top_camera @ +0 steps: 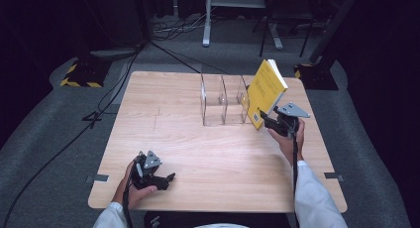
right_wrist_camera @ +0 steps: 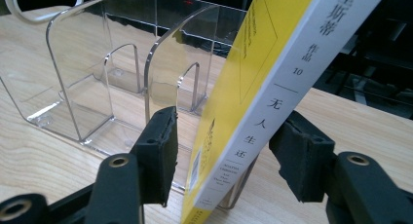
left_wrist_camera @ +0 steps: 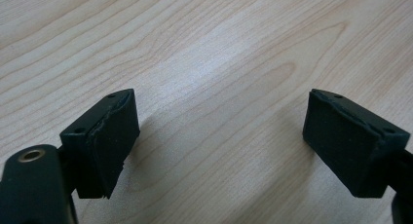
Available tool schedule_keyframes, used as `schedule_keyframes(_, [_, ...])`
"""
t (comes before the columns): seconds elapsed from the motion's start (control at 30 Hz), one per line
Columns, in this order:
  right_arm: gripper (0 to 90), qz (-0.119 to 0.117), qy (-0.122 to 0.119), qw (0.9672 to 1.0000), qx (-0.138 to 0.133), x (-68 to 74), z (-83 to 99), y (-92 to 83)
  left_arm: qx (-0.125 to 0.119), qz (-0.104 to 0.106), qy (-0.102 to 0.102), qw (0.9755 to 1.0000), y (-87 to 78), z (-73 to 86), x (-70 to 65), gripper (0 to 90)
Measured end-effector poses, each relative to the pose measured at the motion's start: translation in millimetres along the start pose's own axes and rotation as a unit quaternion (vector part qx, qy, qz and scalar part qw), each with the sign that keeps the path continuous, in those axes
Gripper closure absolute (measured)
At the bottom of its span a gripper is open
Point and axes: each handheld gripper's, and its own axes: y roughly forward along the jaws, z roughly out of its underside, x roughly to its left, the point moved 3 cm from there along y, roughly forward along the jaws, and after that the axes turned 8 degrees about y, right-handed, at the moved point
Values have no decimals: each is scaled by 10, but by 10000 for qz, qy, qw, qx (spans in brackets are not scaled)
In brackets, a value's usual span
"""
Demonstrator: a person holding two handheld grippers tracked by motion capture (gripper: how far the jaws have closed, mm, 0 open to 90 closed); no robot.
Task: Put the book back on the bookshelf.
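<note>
Worktop [top_camera: 198, 153]: pale wood, fine brown grain lines.
Book [top_camera: 265, 91]: bright yellow cover; white spine with black characters; white page edges.
Divider rack [top_camera: 223, 100]: clear, colourless plastic.
Left gripper [left_wrist_camera: 219, 136]: black jaws with matt black pads; grey three-cornered plate on top.
Right gripper [right_wrist_camera: 224, 156]: black jaws; grey plate.
Sleeves [top_camera: 312, 198]: white.
Floor [top_camera: 44, 139]: grey carpet, crossed by black cables.
Stand base [top_camera: 81, 74]: black, edged in yellow-and-black hazard stripes.

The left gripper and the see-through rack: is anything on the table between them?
No. In the high view, only bare wooden table lies between the left gripper and the clear rack. The yellow book sits off to the rack's right.
</note>
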Motion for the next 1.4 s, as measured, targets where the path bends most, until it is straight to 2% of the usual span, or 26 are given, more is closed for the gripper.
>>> schedule_keyframes(0.3, [413, -107, -268, 9992, 274, 10, 22, -67, 3, -11, 13, 10000, -1, 0, 2, 138])
schedule_keyframes(0.33, [411, -181, -327, 9987, 353, 1, 31, -95, 8, -12, 15, 10000, -2, 0, 2, 138])
schedule_keyframes(0.43, [410, -233, -346, 9984, 388, -9, 38, -120, 4, -10, 16, 10000, -1, 0, 3, 138])
schedule_keyframes(0.53, [400, -428, -387, 9970, 526, -22, 49, -194, 3, -10, 16, 10000, -1, 0, 3, 138])
schedule_keyframes(0.63, [397, -475, -387, 9964, 587, -25, 53, -224, 3, -10, 15, 10000, -1, 0, 3, 138])
schedule_keyframes(0.87, [378, -760, -612, 9921, 791, 15, 47, -362, 0, 12, 4, 10000, 4, -3, 2, 135])
schedule_keyframes(1.1, [359, -937, -939, 9863, 985, 93, 75, -468, -14, -1, -31, 10000, 9, -5, -3, 134])
schedule_keyframes(1.3, [342, -1055, -998, 9831, 1110, 129, 93, -547, -13, -1, -30, 10000, 9, -5, -3, 134])
schedule_keyframes(1.4, [338, -1059, -1116, 9815, 1138, 142, 121, -598, -12, 2, -33, 10000, 9, -5, -3, 134])
